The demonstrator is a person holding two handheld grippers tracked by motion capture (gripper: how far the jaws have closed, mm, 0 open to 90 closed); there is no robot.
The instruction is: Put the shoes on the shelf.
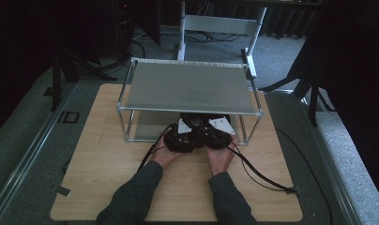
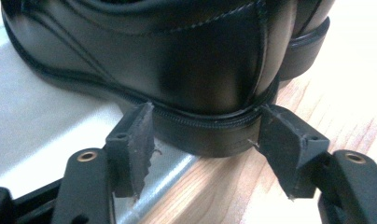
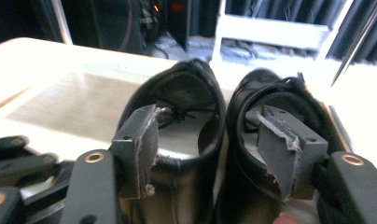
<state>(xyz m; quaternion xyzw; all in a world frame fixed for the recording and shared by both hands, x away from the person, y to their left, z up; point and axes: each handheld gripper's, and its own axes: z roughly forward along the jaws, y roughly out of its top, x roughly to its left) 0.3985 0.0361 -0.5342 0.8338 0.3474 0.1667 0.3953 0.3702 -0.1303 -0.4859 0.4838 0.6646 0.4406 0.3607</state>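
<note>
Reaching from the table's near edge, both hands hold grippers at the rack's [image 1: 190,89] lower shelf. Left gripper [image 2: 206,135]: jaws parted, flanking the heel of a black shoe [image 2: 177,60] without pressing it. Right gripper [image 3: 207,140]: jaws apart, one inside each of the paired shoes [image 3: 224,121], nothing gripped.

shoes [image 1: 199,123]: fronts hidden under shelf [image 1: 187,86] (high view) | toe cropped, left gripper view
</note>
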